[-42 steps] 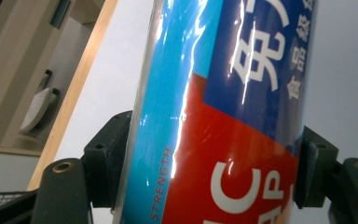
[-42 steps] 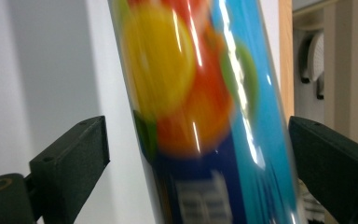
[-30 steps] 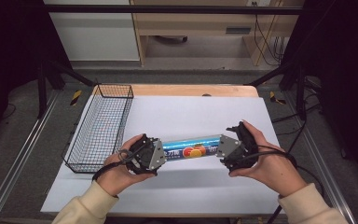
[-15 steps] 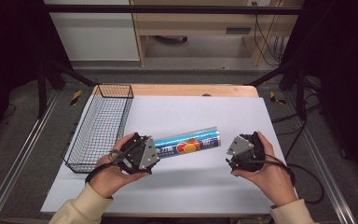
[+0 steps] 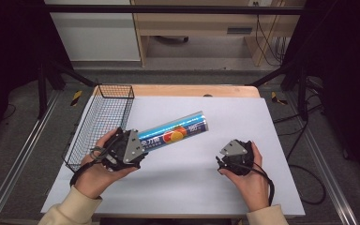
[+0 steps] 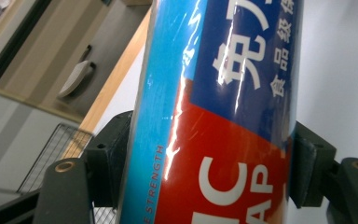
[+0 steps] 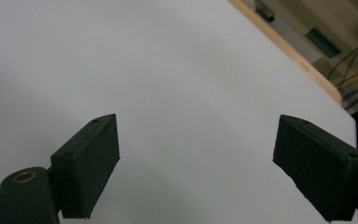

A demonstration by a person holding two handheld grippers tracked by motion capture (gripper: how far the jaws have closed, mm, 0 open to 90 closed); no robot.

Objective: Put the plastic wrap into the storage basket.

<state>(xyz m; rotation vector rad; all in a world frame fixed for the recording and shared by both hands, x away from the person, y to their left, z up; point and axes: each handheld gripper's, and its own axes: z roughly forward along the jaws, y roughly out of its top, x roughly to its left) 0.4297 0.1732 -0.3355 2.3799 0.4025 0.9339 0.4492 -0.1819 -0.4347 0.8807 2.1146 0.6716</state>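
The cling-wrap tube (image 5: 173,132) has been released by the right gripper (image 5: 222,162) since a second ago, when both ends were gripped; it is now carried by the left gripper (image 5: 138,151) alone. The right gripper's jaws have just been closing partway, with nothing between them, and are seen fairly wide over the bare white table sheet (image 7: 177,70). The tube's far end is now swung up toward 1 o'clock, off the sheet, near the wire basket (image 5: 101,123). A one-handed transfer, likely toward the basket at 11 o'clock, is judged underway. The tube (image 6: 214,112) is clamped across its near end by the left pads (image 6: 109,156), extending from that gripper toward 2 o'clock; from the right gripper it lies at 10 o'clock, well apart.
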